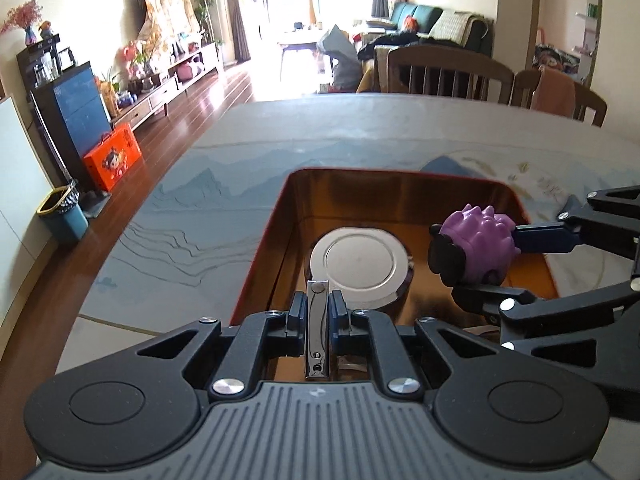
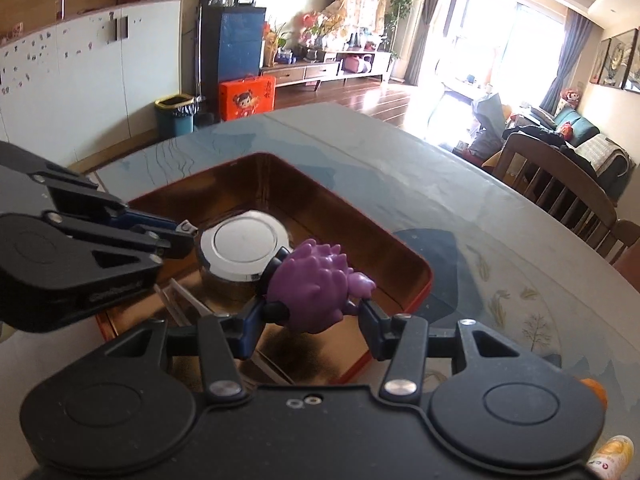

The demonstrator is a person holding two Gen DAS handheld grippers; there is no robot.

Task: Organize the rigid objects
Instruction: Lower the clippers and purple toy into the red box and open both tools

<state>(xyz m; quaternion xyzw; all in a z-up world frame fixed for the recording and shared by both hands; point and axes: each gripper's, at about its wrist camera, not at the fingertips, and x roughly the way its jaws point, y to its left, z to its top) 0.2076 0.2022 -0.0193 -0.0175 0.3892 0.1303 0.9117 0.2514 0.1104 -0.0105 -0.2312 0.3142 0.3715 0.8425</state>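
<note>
Right tool (image 2: 310,312): spiky purple toy (image 2: 316,284)

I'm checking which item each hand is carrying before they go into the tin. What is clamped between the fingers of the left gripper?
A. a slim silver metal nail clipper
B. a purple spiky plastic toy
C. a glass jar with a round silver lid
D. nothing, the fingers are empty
A: the left gripper is shut on the slim silver metal nail clipper, while the purple spiky plastic toy sits in the right gripper.

Both wrist views look down, close, into the tin (image 1: 400,184).
</note>
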